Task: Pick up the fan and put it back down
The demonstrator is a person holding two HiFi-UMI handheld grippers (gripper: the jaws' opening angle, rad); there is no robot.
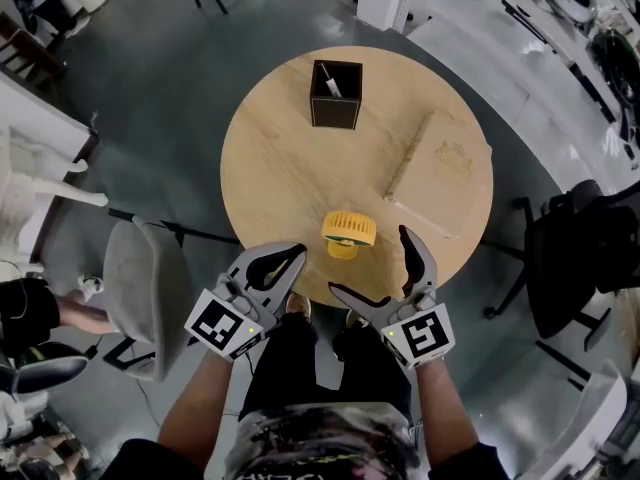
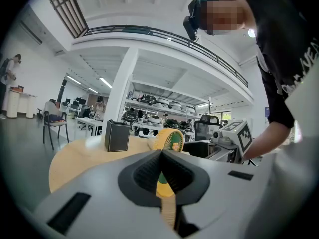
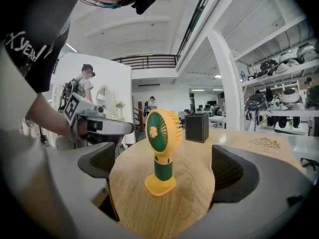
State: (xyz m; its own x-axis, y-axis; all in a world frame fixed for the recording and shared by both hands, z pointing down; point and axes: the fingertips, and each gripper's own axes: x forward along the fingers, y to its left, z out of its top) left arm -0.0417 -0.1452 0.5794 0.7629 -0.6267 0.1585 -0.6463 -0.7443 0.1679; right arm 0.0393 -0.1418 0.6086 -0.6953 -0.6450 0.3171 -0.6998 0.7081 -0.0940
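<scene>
A small yellow and green hand fan [image 1: 348, 233] stands upright on its yellow base near the front edge of the round wooden table [image 1: 290, 158]. My right gripper [image 1: 368, 259] is open just in front of it. In the right gripper view the fan [image 3: 162, 148] stands between the two spread jaws and a little ahead, touching neither. My left gripper [image 1: 285, 265] hovers at the table's front edge, left of the fan, shut on nothing. In the left gripper view the fan's head [image 2: 169, 139] shows above the closed jaws.
A black open-topped box [image 1: 335, 94] stands at the table's far side. A light wooden board [image 1: 440, 173] with a printed emblem lies at the right. A grey chair [image 1: 145, 293] stands off the table's left, a black chair [image 1: 580, 258] off its right.
</scene>
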